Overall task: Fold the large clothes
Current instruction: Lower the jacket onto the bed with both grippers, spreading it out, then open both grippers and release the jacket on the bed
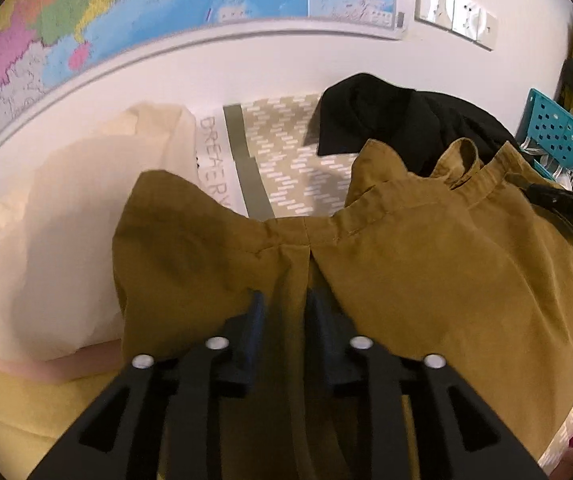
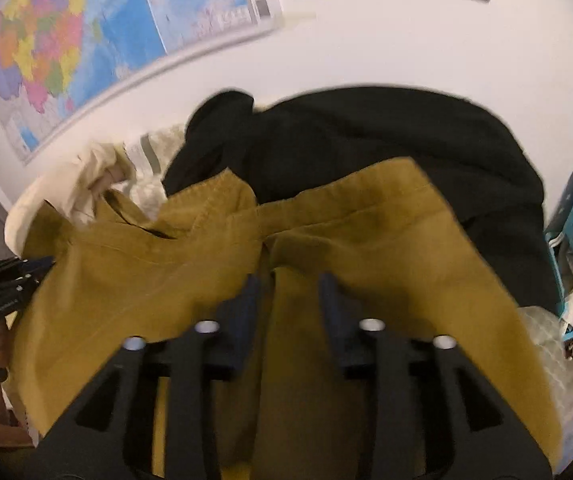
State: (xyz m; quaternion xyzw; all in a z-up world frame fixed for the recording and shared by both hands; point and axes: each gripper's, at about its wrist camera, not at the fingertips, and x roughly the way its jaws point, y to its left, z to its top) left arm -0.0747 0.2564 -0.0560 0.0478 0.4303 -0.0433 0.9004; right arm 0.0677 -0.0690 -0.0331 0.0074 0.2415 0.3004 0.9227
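Observation:
A mustard-brown garment (image 1: 426, 272) lies spread across the bed, its stitched hem toward the far side. My left gripper (image 1: 284, 300) points down into it, its jaws a little apart, with a fold of the cloth lying between the blue fingers (image 1: 256, 320). In the right wrist view the same mustard garment (image 2: 386, 240) fills the middle. My right gripper (image 2: 288, 280) has its jaws apart over another fold, with cloth draped between them. Each tool shows in the other's view: the right one (image 1: 558, 200) at the garment's right edge, the left one (image 2: 6, 280) at its left edge.
A black garment (image 1: 386, 120) is heaped behind the mustard one, a cream garment (image 1: 66, 220) lies to the left. The patterned bedspread (image 1: 286, 148) shows between them. A teal perforated basket (image 1: 558, 132) stands at the right. A map (image 1: 86, 20) and sockets (image 1: 454, 12) are on the wall.

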